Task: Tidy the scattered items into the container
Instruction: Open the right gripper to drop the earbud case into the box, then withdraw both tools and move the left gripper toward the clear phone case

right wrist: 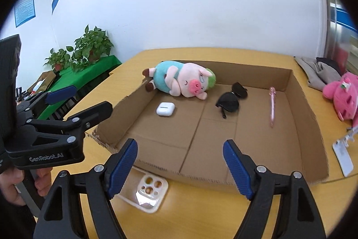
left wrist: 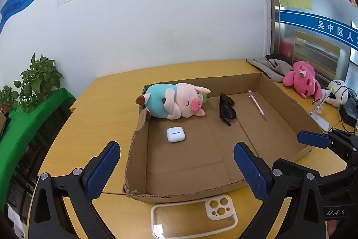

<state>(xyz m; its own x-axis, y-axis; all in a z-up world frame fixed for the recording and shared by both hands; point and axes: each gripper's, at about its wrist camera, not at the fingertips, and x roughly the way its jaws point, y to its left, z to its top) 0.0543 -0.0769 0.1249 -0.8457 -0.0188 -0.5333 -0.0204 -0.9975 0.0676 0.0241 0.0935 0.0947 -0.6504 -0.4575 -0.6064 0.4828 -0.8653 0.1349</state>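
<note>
Two grippers spread, nothing held

Both the left gripper (left wrist: 176, 169) and right gripper (right wrist: 180, 166) are seen with jaws wide and empty. Nearest, a phone case (left wrist: 193, 217) lies outside the box (left wrist: 138, 149). Inside are found earbuds (left wrist: 175, 134), sunglasses (left wrist: 227, 109), pen (left wrist: 257, 105), pig (left wrist: 174, 103).

"genrobot.ai" — left gripper (right wrist: 76, 100); "das" — right gripper (left wrist: 313, 138)

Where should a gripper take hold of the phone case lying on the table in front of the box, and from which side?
Probably across the phone case's two long rims, coming down from above. It lies flat, open side up, outside the cardboard box, so only the thin raised rim offers purchase. The left gripper is open and nearest.
</note>
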